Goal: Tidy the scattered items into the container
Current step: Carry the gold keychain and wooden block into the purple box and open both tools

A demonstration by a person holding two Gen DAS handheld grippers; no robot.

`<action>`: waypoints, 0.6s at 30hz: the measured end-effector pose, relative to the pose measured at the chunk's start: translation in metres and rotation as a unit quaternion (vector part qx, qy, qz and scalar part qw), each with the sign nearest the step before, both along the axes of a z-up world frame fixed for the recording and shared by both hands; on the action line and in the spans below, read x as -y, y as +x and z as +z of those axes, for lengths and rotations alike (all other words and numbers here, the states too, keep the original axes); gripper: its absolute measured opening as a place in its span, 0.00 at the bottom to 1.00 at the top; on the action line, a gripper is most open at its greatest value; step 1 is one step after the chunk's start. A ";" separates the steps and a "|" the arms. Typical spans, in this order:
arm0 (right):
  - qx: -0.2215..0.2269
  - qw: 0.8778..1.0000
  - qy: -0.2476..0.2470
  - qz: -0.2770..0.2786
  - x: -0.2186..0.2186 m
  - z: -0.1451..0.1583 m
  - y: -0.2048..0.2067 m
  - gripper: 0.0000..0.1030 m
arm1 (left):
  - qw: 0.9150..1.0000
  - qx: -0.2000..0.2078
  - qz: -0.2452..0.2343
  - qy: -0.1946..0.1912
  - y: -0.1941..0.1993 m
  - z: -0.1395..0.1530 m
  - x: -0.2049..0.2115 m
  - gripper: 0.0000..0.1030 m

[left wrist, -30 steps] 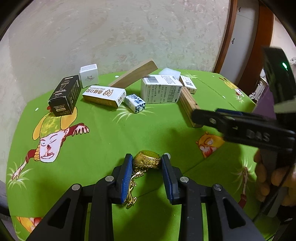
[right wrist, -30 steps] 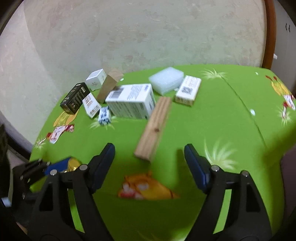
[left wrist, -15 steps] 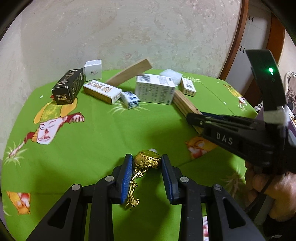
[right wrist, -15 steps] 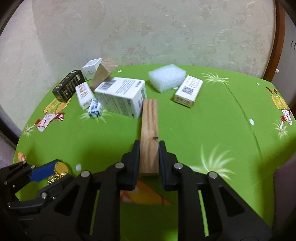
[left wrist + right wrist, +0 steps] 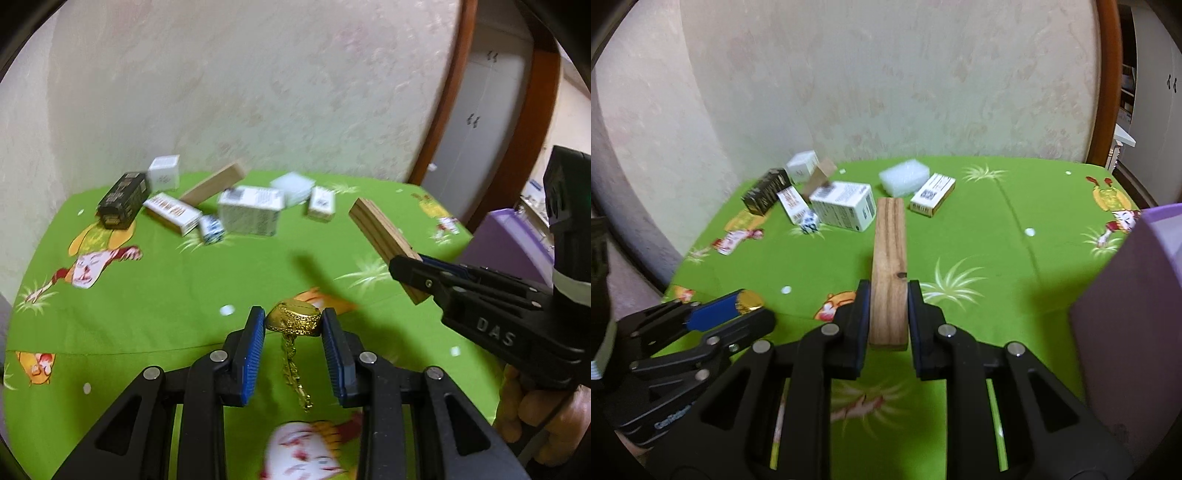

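My left gripper is shut on a gold ornament with a chain hanging below it, held above the green tablecloth. My right gripper is shut on one end of a long wooden block and holds it lifted off the cloth; the block also shows in the left wrist view. A purple container stands at the right edge of the table, close to the right gripper.
At the back lie a black box, a white cube box, a second wooden block, a large white barcode box, a foam pad, a small white box and a blue-white cube. A wall is behind.
My right gripper closed on the wooden block and lifted it off the cloth. Both grippers have pulled back and up from the table, the left still holding the gold ornament.
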State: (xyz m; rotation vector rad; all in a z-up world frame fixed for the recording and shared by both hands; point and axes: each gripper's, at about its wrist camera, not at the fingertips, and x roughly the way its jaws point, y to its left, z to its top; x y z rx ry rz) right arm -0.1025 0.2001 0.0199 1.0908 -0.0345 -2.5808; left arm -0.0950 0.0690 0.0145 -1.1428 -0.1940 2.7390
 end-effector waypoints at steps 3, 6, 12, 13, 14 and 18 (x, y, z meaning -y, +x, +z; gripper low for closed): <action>-0.013 1.000 -0.011 -0.007 -0.018 0.020 0.013 0.20 | 1.000 -0.013 -0.006 -0.009 0.001 0.016 -0.011 0.31; -0.028 0.999 -0.012 -0.019 -0.035 0.037 0.021 0.20 | 0.999 -0.027 -0.014 -0.014 0.004 0.030 -0.023 0.31; -0.049 0.998 -0.020 -0.032 -0.062 0.062 0.032 0.20 | 0.998 -0.053 -0.042 -0.013 0.005 0.054 -0.058 0.31; -0.053 0.998 -0.023 -0.033 -0.067 0.067 0.033 0.20 | 0.997 -0.056 -0.048 -0.012 0.005 0.058 -0.066 0.31; -0.056 0.998 -0.025 -0.035 -0.071 0.071 0.035 0.20 | 0.997 -0.059 -0.052 -0.012 0.005 0.061 -0.072 0.31; -0.068 0.996 -0.033 -0.045 -0.093 0.085 0.042 0.20 | 0.995 -0.069 -0.074 -0.014 0.002 0.074 -0.097 0.31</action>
